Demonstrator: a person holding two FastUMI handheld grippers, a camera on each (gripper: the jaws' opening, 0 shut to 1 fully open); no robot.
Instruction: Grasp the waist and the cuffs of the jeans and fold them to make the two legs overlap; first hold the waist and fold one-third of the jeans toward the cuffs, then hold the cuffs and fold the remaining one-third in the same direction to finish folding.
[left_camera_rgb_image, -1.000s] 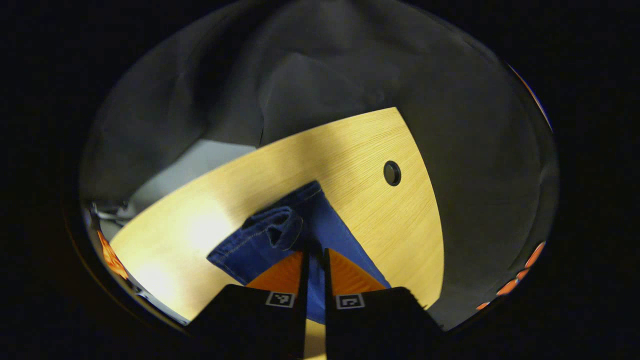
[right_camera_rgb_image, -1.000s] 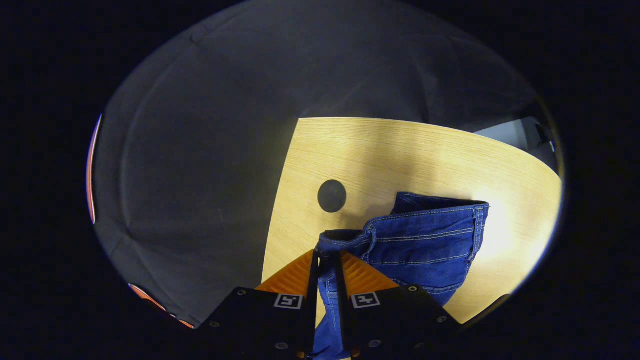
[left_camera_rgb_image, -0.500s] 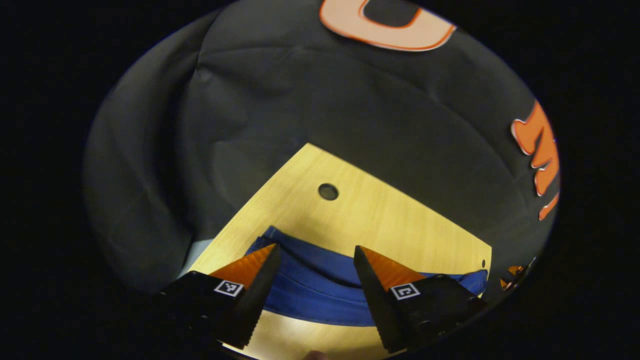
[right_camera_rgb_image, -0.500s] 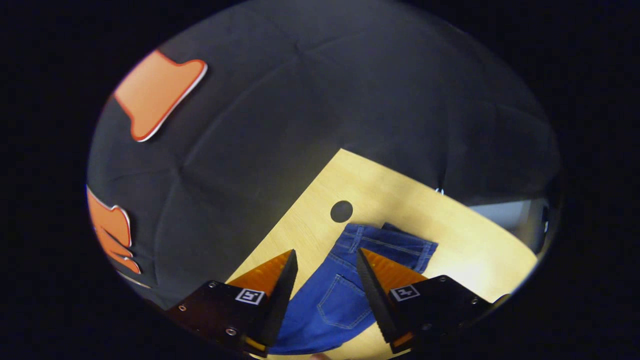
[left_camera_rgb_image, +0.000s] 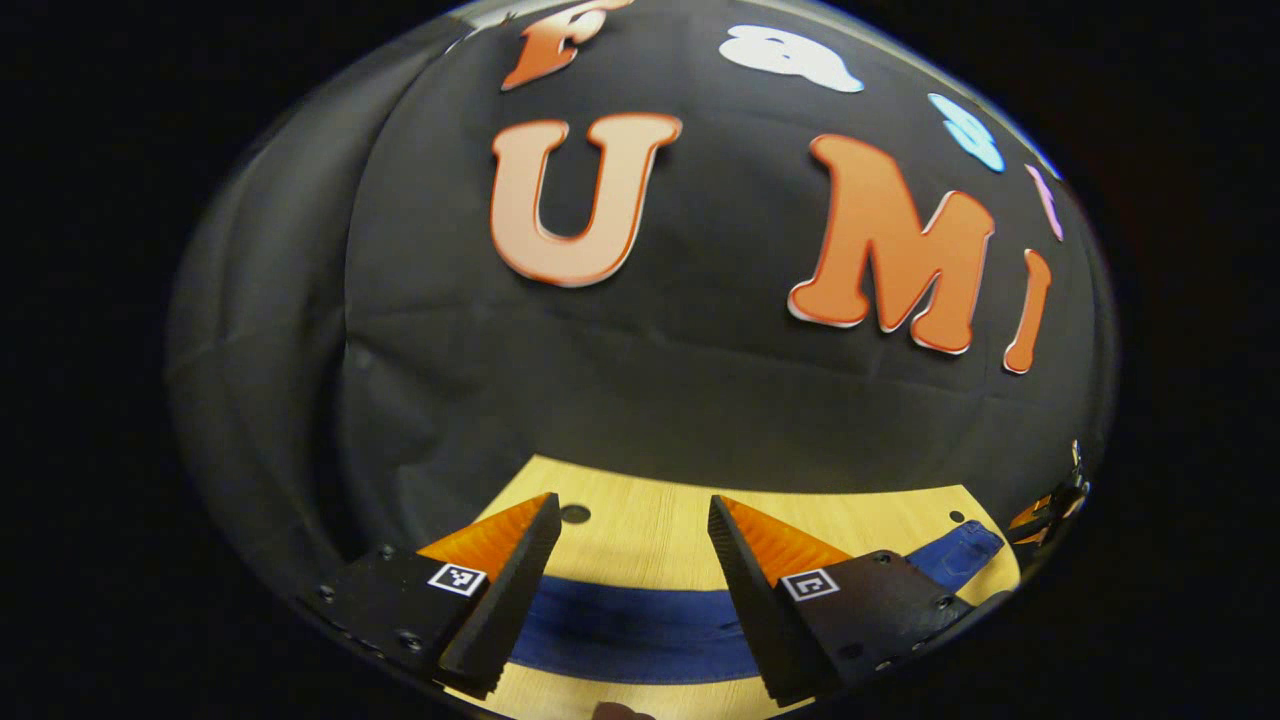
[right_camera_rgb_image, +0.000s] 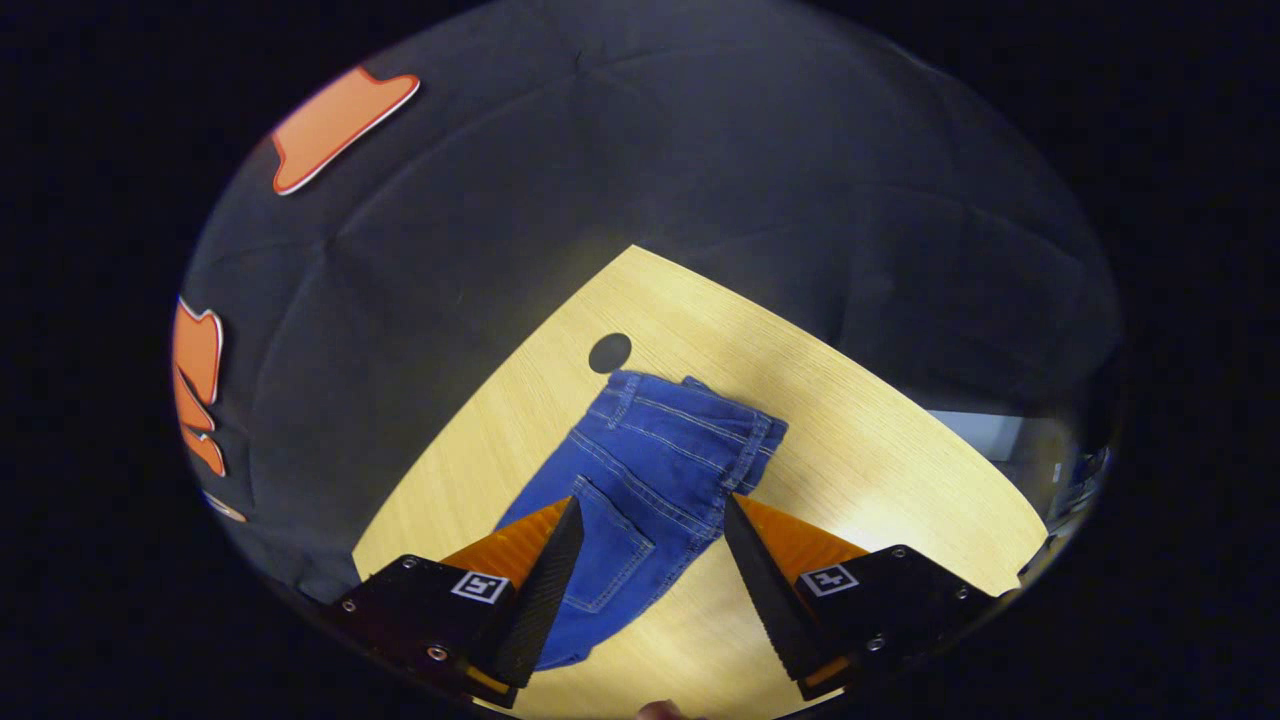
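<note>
The blue jeans (right_camera_rgb_image: 650, 470) lie flat on the light wooden table (right_camera_rgb_image: 880, 450), legs overlapped, waist end toward the round hole (right_camera_rgb_image: 609, 352). My right gripper (right_camera_rgb_image: 648, 520) hangs open above the seat pocket area, touching nothing. In the left gripper view the jeans (left_camera_rgb_image: 640, 625) show as a long blue band across the table (left_camera_rgb_image: 650, 530), and a leg end (left_camera_rgb_image: 965, 550) reaches right. My left gripper (left_camera_rgb_image: 633, 515) is open above that band, holding nothing.
The black cloth wall (left_camera_rgb_image: 700, 380) rises right behind the table's far edge. A round cable hole (left_camera_rgb_image: 575, 514) sits near the table's left corner. Beyond the table's right side lies a pale floor area (right_camera_rgb_image: 985, 432).
Both grippers, shut on the jeans a second ago, have opened and let go. Both have lifted and tilted up; the jeans now lie flat on the table.
</note>
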